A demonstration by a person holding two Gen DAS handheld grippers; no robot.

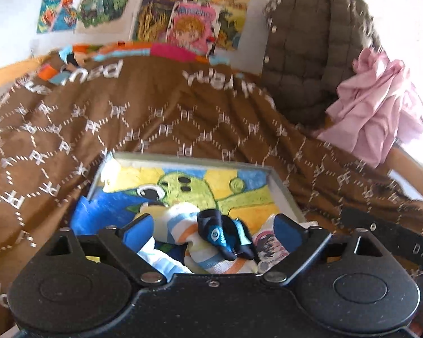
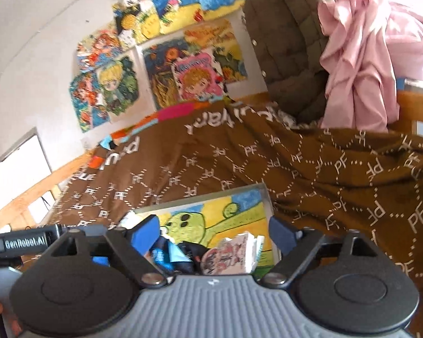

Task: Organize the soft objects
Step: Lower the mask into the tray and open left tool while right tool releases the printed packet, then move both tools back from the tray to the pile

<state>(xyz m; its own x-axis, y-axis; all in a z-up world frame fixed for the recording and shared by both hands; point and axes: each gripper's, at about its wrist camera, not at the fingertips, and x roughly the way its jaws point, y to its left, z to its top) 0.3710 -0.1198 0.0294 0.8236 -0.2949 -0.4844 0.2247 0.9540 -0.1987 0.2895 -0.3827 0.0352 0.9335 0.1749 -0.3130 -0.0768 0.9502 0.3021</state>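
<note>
A shallow tray [image 1: 282, 186] with a green cartoon picture on its floor lies on the bed. Several socks are heaped at its near end: a sock striped white, blue and orange [image 1: 180, 225], a dark navy and blue sock [image 1: 225, 233] and a white and pink printed sock [image 1: 268, 246]. My left gripper [image 1: 214, 225] hangs open over the heap, its blue pads clear of the socks. In the right wrist view the same tray [image 2: 200, 197], the printed sock [image 2: 231, 256] and the dark sock [image 2: 166, 253] lie below my right gripper [image 2: 214, 229], which is open and holds nothing.
A brown blanket [image 1: 155, 118] with a white "PF" pattern covers the bed. At the far right a quilted olive jacket [image 1: 310, 56] and a pink garment [image 1: 380, 107] are piled. Cartoon posters [image 1: 183, 14] hang on the wall behind. A wooden bed frame [image 2: 28, 194] runs along the left.
</note>
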